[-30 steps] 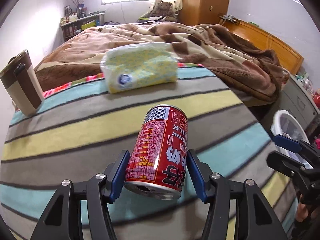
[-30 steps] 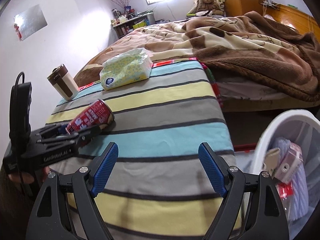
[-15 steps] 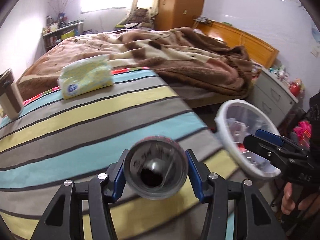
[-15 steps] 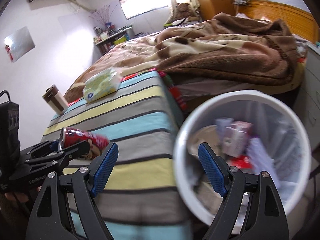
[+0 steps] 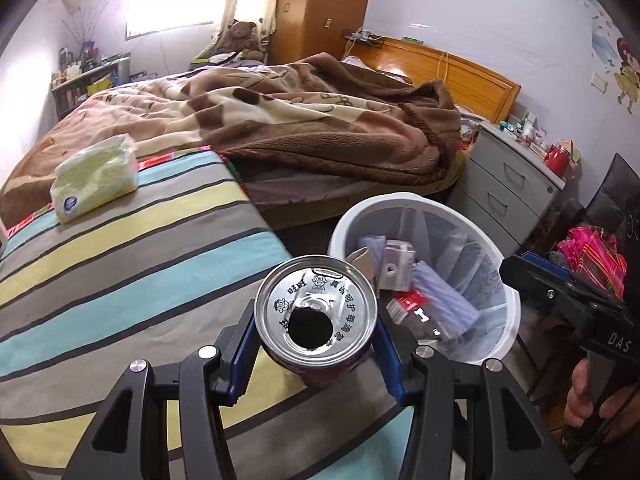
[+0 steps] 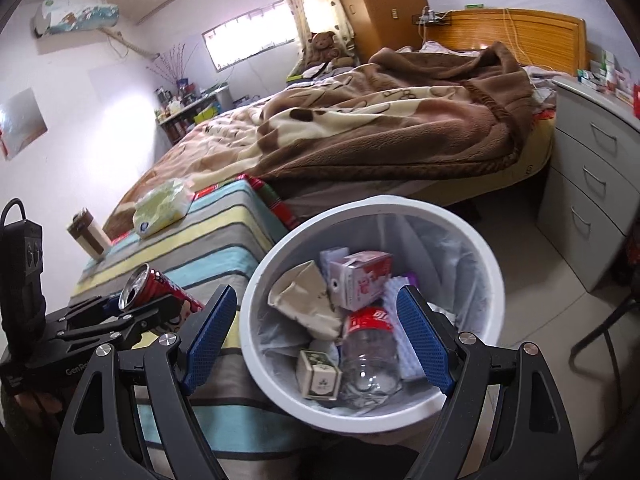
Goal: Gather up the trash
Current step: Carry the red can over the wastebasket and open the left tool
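The left gripper (image 5: 316, 344) is clamped on the can (image 5: 316, 320), blue pads pressed against its sides, opened top facing the camera. The can is held above the striped cover (image 5: 120, 272), near the cover's edge and just beside the bin (image 5: 510, 304). The right gripper (image 6: 316, 340) is spread wide and empty, positioned over the bin (image 6: 256, 272). The bin contains a carton (image 6: 360, 280), a clear bottle (image 6: 370, 344) and crumpled paper (image 6: 300, 296). A tissue pack (image 5: 96, 176) lies on the cover, well apart from the bin.
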Available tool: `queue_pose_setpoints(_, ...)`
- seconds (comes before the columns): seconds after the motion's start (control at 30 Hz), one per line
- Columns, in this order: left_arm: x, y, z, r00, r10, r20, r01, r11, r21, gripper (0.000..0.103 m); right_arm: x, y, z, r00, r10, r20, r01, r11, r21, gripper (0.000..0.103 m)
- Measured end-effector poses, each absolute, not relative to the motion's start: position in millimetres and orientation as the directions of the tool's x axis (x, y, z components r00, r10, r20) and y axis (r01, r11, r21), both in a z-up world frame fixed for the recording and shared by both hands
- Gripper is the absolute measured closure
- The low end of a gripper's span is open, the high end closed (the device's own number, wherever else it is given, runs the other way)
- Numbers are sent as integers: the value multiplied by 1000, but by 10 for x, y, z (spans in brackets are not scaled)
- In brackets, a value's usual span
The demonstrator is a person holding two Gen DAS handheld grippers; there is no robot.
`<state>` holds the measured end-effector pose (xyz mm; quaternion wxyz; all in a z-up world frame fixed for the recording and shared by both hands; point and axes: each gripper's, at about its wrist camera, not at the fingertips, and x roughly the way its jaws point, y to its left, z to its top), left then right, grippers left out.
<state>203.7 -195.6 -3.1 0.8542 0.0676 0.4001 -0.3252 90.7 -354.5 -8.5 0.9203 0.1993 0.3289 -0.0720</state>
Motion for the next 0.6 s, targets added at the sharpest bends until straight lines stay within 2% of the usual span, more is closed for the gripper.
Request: queue_pose_setpoints(0.6,1877,-2886,-74,426,-550,-718,665,728,-163,50,706,-4005,-185,741,-82,-667,350,894,279,19)
